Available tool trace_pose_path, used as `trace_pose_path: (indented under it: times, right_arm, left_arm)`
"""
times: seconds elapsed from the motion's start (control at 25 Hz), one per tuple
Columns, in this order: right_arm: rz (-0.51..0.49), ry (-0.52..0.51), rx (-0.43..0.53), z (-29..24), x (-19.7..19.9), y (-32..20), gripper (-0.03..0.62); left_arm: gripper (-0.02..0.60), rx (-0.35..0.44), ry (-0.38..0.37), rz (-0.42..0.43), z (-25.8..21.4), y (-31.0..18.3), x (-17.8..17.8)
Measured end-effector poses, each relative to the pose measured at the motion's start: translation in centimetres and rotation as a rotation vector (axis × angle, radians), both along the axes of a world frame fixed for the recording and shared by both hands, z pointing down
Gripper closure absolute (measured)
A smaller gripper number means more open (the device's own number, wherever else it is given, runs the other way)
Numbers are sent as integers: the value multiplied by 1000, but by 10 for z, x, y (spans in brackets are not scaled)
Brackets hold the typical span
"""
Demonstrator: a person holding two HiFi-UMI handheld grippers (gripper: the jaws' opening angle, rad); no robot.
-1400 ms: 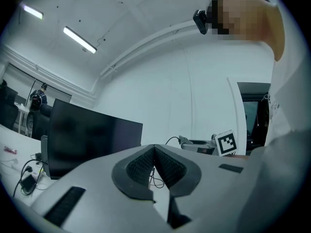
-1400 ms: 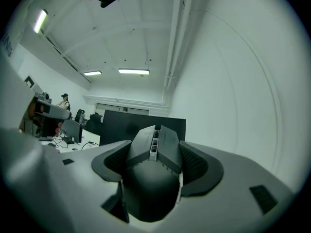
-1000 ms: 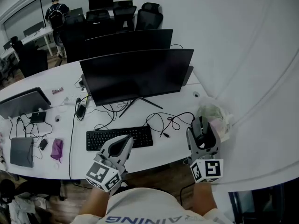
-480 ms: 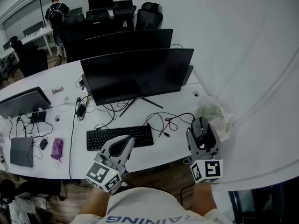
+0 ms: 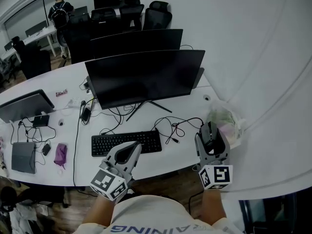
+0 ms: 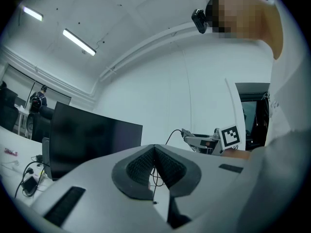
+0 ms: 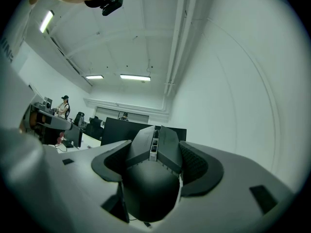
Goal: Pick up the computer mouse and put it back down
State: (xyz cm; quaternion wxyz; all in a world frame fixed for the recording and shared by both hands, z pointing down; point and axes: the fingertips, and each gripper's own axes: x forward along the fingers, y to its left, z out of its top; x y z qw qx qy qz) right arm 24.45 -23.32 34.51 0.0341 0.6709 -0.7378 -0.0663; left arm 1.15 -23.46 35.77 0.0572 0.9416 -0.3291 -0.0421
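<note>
Nearest me are my two hand-held grippers. The left hand-held gripper, just in front of the one black keyboard, has its jaws pressed together on nothing. The right hand-held gripper pinches the one black computer mouse, right of that keyboard over the white counter. Beyond the keyboard stand two wide dark monitors, one behind the other.

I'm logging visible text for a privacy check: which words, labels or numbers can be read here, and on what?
"AINING": cut-off print on the person's shirt, at the bottom edge of the head view.
Keyboard key legends: too small to read.
Marker cubes: black-and-white patterns only, no letters.
Nothing else is legible.
</note>
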Motion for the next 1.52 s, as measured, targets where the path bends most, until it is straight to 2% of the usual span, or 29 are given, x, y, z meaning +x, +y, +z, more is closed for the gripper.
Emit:
trace_pose_path:
  times: [0.52, 1.08, 1.52]
  right_arm:
    - [14, 8, -185, 81, 13, -37, 279]
    - [46, -3, -475, 213, 39, -60, 279]
    - [78, -12, -703, 314, 59, -58, 279]
  left_arm:
    - [577, -35, -32, -33, 10, -4, -6]
    - [577, -76, -69, -56, 23, -10, -5]
    - [577, -114, -94, -63, 37, -23, -1]
